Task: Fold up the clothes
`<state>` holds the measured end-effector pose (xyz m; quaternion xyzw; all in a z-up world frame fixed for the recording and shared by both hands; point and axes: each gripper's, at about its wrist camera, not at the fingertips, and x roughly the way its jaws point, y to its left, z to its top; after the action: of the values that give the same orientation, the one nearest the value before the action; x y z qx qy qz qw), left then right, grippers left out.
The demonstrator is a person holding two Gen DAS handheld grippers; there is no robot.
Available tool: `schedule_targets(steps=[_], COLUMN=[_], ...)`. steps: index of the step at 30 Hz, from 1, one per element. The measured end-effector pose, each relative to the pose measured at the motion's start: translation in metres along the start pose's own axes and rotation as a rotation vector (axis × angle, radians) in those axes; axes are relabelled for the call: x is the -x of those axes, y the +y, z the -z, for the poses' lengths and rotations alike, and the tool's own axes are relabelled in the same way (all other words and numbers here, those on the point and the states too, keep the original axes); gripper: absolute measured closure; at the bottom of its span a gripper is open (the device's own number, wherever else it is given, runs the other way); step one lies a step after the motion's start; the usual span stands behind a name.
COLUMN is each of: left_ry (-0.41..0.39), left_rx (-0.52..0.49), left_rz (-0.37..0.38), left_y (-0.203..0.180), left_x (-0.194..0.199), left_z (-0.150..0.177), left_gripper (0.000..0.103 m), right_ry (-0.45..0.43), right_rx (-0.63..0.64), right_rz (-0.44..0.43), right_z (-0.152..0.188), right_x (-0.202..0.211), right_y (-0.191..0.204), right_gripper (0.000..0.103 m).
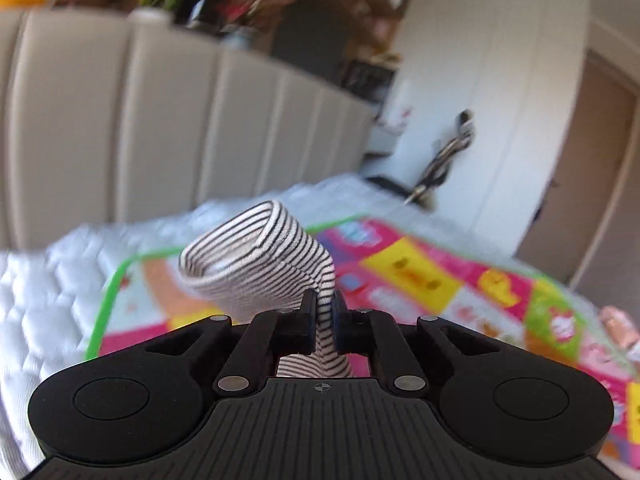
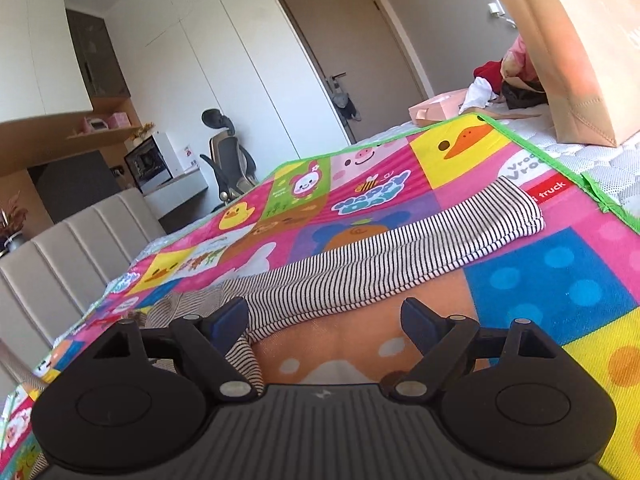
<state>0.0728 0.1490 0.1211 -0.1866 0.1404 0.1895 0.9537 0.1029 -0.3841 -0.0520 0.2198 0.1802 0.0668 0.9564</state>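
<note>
The striped garment (image 2: 400, 256) is white with thin black stripes. In the right wrist view it lies flat across the colourful play mat (image 2: 560, 280), one long sleeve-like part reaching away to a cuffed end. In the left wrist view a cuff of striped cloth is lifted off the mat, curling into an open loop.

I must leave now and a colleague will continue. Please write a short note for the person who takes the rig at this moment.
Left tongs: shut on a raised part of the black-and-white striped knit garment.
Right tongs: open, low over the colourful patchwork play mat, holding nothing.
The garment lies stretched along the mat.
Done: one end gripped and lifted.
Left: finish folding, probably by carrying the lifted end over.
</note>
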Motion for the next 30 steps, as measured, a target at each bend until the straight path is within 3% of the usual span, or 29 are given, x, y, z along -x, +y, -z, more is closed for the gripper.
schedule_targets(steps=[2,5,12,16,17,21,26,28,30], left_ry=[-0.012,0.031,0.165,0.259,0.284,0.339,0.406,0.421,0.43], left_rx=[-0.051,-0.145,-0.334,-0.33,-0.333,-0.387,-0.455,-0.483,-0.5], left_rz=[0.082,0.19,0.368,0.429,0.447,0.406,0.349,0.25,0.164], left_y=[-0.037,-0.096,-0.207,-0.236,-0.236,-0.195,-0.141,-0.1,-0.062], left_x=[0.015,0.018,-0.018,-0.044,-0.047,-0.036,-0.022,-0.015,-0.011], left_z=[-0.014,-0.009,0.075,0.118,0.127,0.121,0.111,0.1,0.088], left_gripper=[0.095,0.094,0.094,0.086,0.084,0.056,0.045,0.032,0.028], right_ry=[-0.017,-0.038,-0.043,-0.029,-0.025,-0.007,0.034,0.057,0.075], right_rx=[-0.008,-0.026,-0.087,-0.09,-0.091,-0.095,-0.095,-0.094,-0.091], right_rz=[-0.008,-0.019,-0.036,-0.036,-0.036,-0.031,-0.015,-0.017,-0.01], right_z=[0.0,0.001,0.0,0.001,0.001,0.001,0.0,0.0,-0.001], right_x=[0.003,0.006,0.007,0.006,0.005,0.001,-0.006,-0.009,-0.012], right_y=[-0.002,-0.005,-0.015,-0.017,-0.017,-0.018,-0.017,-0.017,-0.016], right_gripper=[0.019,0.018,0.017,0.016,0.016,0.016,0.016,0.015,0.015])
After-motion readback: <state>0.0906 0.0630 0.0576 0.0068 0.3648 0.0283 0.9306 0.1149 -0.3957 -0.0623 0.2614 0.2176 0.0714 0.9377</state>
